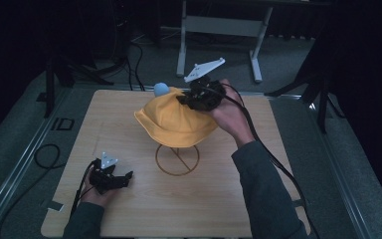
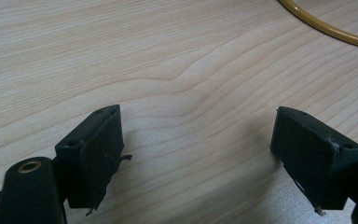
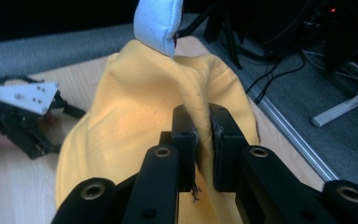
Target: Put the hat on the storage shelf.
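A yellow bucket hat hangs over a stand whose pale blue ball top pokes out beside the crown. The stand's gold wire ring base rests on the wooden table. My right gripper is at the hat's far right side. In the right gripper view its jaws are shut on a raised fold of the hat, just below the blue ball. My left gripper lies low on the table at the front left, open with bare wood between its pads, and the ring is just ahead.
Cables loop on the grey floor left of the table. A white desk frame stands behind it and dark stand legs rise at the right. The left gripper shows beyond the hat in the right gripper view.
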Demonstrator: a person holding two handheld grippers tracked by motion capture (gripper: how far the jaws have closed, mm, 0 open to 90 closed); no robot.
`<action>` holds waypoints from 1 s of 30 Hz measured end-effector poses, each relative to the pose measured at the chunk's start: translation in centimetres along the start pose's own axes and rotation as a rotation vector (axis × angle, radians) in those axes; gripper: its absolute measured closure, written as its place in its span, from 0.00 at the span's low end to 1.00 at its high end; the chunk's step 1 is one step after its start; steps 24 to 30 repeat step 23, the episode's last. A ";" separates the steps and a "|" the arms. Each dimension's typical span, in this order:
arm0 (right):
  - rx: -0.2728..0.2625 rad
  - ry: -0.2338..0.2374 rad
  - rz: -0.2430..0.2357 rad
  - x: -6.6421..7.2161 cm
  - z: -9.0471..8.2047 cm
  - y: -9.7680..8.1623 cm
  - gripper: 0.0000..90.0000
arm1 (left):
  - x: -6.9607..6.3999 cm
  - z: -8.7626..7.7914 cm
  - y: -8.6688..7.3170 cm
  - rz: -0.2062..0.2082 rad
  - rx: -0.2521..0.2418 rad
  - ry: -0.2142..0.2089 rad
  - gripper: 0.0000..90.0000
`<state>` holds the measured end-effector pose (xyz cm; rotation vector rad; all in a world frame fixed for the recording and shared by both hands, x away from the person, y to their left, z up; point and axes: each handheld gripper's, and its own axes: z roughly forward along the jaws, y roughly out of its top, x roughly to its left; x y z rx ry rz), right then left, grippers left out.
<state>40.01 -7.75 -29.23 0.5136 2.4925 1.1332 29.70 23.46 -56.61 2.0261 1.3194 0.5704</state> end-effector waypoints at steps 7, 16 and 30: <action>0.061 0.047 -0.020 0.7 1.2 -0.2 0.90 | 0.0 0.0 0.0 -0.002 -0.001 -0.001 0.19; 0.079 0.056 0.006 0.5 0.5 -0.4 0.65 | 0.0 0.0 0.0 0.000 0.001 0.000 0.19; 0.005 -0.018 0.055 -0.2 -0.5 -0.5 0.33 | 0.0 0.0 0.0 -0.002 -0.001 -0.001 0.19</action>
